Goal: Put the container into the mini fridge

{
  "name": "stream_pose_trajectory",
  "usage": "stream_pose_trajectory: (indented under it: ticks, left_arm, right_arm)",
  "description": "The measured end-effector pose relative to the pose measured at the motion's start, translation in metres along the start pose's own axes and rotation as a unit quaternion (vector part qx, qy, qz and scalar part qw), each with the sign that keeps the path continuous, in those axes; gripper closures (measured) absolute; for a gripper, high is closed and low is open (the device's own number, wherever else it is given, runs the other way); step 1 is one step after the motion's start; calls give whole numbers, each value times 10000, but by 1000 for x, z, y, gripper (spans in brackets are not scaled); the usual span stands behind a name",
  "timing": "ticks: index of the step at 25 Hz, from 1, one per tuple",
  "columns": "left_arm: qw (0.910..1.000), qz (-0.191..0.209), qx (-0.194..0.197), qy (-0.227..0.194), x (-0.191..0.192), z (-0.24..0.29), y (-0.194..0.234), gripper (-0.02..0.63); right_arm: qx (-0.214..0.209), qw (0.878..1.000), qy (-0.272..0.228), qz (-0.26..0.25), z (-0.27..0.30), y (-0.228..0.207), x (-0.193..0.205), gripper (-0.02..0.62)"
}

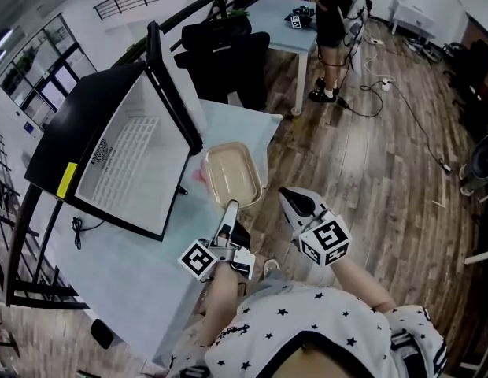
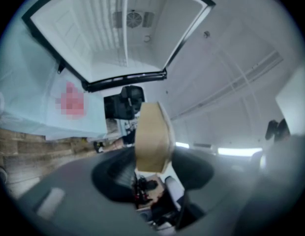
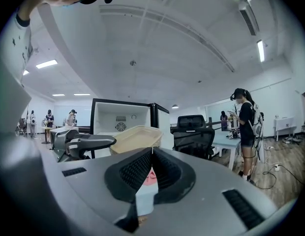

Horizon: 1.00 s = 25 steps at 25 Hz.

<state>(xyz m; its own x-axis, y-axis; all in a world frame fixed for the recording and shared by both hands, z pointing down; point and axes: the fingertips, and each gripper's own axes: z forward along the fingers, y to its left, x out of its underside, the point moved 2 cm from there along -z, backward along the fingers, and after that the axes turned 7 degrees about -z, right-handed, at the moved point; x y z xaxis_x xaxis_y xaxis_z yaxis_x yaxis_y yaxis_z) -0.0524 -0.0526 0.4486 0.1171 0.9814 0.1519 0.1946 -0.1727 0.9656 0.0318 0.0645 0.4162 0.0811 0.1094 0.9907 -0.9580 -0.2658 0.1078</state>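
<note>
The beige open-topped container (image 1: 232,175) hangs just above the pale blue table (image 1: 142,278), in front of the mini fridge (image 1: 122,160). The fridge is black outside and white inside, and its door (image 1: 175,89) stands open. My left gripper (image 1: 230,206) is shut on the container's near rim. In the left gripper view the container (image 2: 152,134) shows edge-on between the pads, with the fridge's white inside (image 2: 123,31) beyond it. My right gripper (image 1: 284,194) hangs to the right over the floor, shut on nothing. In the right gripper view its jaw tips meet (image 3: 151,152), behind them the container (image 3: 137,137).
A small pink thing (image 1: 198,176) lies on the table beside the container. Black office chairs (image 1: 228,53) stand behind the table. A person (image 1: 332,22) stands at a second table (image 1: 279,22) at the back. Cables (image 1: 401,93) run over the wooden floor on the right.
</note>
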Motion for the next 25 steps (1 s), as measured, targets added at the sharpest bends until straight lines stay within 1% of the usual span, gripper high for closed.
stream_pose_trajectory:
  ticks: [6,14,19,25]
  left_arm:
    - [9998,-50,16,-188,-40,18,9,379]
    - [9986,58,-114,-516,-90,25,22,379]
    - [9966,120,-167,-804,-114,23,25,379]
    - [9917,222,-282,-1239,-138,15,31,379]
  right_arm:
    - [-187,9998,-29,-53,50,-5,-7,574]
    - [-494,9987,-51,-79,105,-1,-12,574]
    - [-720,9974,-16,-25,130,3,-9,574]
    - [-1150,9934,-55,20,159,10,-7,574]
